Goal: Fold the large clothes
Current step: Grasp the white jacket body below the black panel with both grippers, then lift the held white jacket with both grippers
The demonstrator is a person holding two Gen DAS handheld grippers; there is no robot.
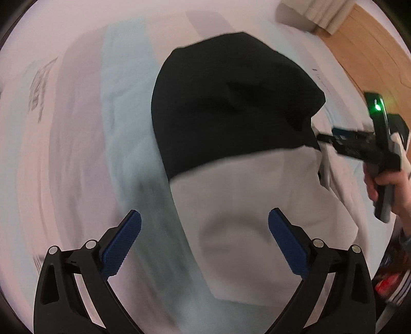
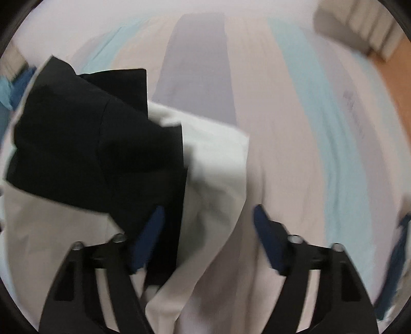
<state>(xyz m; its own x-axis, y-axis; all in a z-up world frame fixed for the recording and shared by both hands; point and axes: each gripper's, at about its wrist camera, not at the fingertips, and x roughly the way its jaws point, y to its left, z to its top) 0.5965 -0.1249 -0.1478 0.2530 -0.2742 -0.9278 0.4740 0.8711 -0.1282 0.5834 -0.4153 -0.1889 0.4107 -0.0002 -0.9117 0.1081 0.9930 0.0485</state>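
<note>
A large black-and-white garment lies on a striped bedsheet. Its black part (image 1: 231, 102) is at the far end and its white part (image 1: 244, 205) is close to my left gripper (image 1: 204, 236), which is open and empty just above the white cloth. My right gripper (image 1: 331, 137) shows at the right edge of the garment in the left wrist view. In the right wrist view my right gripper (image 2: 208, 231) is open, with the white cloth (image 2: 218, 167) and a black fold (image 2: 90, 141) lying between and left of its fingers. Both views are blurred by motion.
The bedsheet (image 1: 77, 141) has pink, pale blue and lilac stripes and stretches left and far. A wooden floor (image 1: 372, 51) and a curtain hem (image 1: 308, 15) lie at the far right. Blue cloth (image 2: 15, 84) shows at the left edge of the right wrist view.
</note>
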